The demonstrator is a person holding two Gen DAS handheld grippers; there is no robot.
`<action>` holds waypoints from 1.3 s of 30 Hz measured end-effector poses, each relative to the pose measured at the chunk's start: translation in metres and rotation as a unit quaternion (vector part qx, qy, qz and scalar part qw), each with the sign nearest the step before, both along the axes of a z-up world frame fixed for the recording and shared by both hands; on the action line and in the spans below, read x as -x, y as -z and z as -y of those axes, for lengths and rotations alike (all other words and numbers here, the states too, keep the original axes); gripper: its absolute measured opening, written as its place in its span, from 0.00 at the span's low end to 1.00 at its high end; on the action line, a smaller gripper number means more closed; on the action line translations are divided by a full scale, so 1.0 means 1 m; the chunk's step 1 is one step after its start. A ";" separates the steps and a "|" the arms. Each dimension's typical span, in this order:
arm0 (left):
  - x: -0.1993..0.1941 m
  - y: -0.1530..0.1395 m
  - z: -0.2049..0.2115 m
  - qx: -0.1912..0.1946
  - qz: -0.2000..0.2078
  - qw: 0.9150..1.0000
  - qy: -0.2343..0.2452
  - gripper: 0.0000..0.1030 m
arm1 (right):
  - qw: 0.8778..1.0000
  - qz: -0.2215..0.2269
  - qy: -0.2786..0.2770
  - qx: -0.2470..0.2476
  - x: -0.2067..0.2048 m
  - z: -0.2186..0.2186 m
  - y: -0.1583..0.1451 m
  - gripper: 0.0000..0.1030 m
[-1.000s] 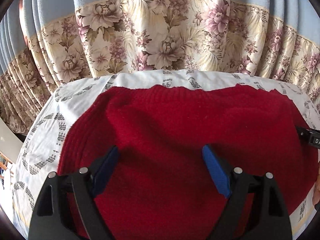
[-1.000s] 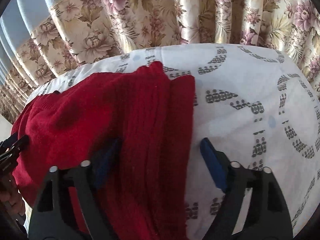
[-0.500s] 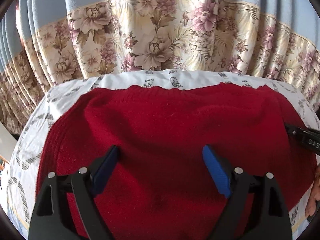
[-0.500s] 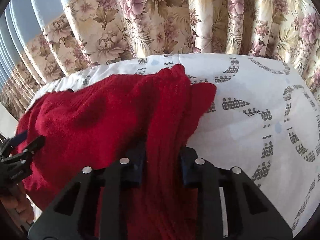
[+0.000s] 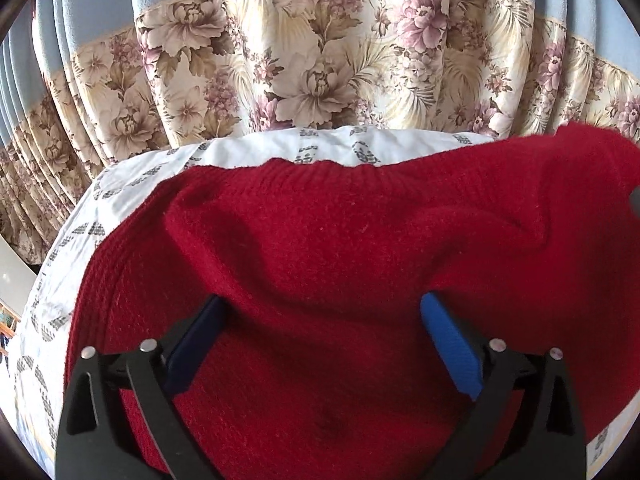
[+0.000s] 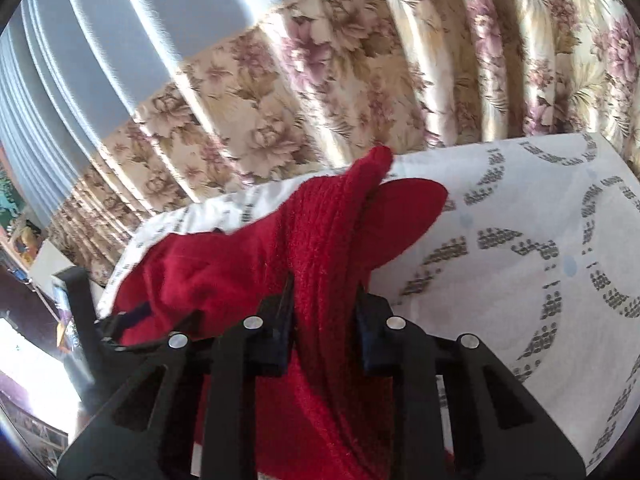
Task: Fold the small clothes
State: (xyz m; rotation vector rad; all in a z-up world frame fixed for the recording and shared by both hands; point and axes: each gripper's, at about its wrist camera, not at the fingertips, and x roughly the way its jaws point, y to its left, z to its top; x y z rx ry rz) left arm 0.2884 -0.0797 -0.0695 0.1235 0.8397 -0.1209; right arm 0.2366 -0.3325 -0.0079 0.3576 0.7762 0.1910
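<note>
Right wrist view shows the right gripper (image 6: pixel 324 312) clamped on a bunched ribbed edge of the red knitted woollen garment (image 6: pixel 320 248); its jaws stand nearly closed, with a thick band of the knit pinched between the dark pads. The held edge is raised off the white bedsheet printed with grey dotted arcs (image 6: pixel 520 240), and a loose flap of the same knit hangs just beyond the grip, partly over the sheet. Behind the bed hangs a pleated curtain with a floral band below pale blue cloth (image 6: pixel 280 128).

Left wrist view has the left gripper (image 5: pixel 320 320) spread wide, its blue pads (image 5: pixel 452 348) standing on either side of the garment's body (image 5: pixel 320 260) without pinching anything. Whether the pads press on the knit or hang just above it cannot be told. The garment lies across the bedsheet (image 5: pixel 120 184) with its far ribbed edge near the curtain (image 5: pixel 320 60), and its right side is lifted in a slanting ridge.

By my judgement the fold is only beginning: one side is picked up but not yet laid over the middle. Bringing that side across, doing the same with the other, then halving and smoothing the garment all remain.
</note>
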 end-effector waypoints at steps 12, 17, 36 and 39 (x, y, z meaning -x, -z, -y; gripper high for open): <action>0.002 -0.065 -0.064 -0.005 0.067 0.997 -0.025 0.95 | 0.993 -0.002 -0.013 -0.117 -0.029 -0.055 -0.040 0.24; 0.001 -0.084 -0.113 -0.010 0.071 0.996 -0.045 0.95 | 0.993 -0.013 -0.012 -0.121 -0.050 -0.106 -0.044 0.24; 0.011 -0.059 -0.284 0.077 0.020 0.982 -0.173 0.95 | 0.997 -0.021 -0.013 0.078 -0.069 -0.299 0.010 0.24; 0.013 -0.060 -0.284 0.089 0.016 0.982 -0.164 0.95 | 0.997 -0.020 -0.026 0.068 -0.065 -0.300 0.013 0.57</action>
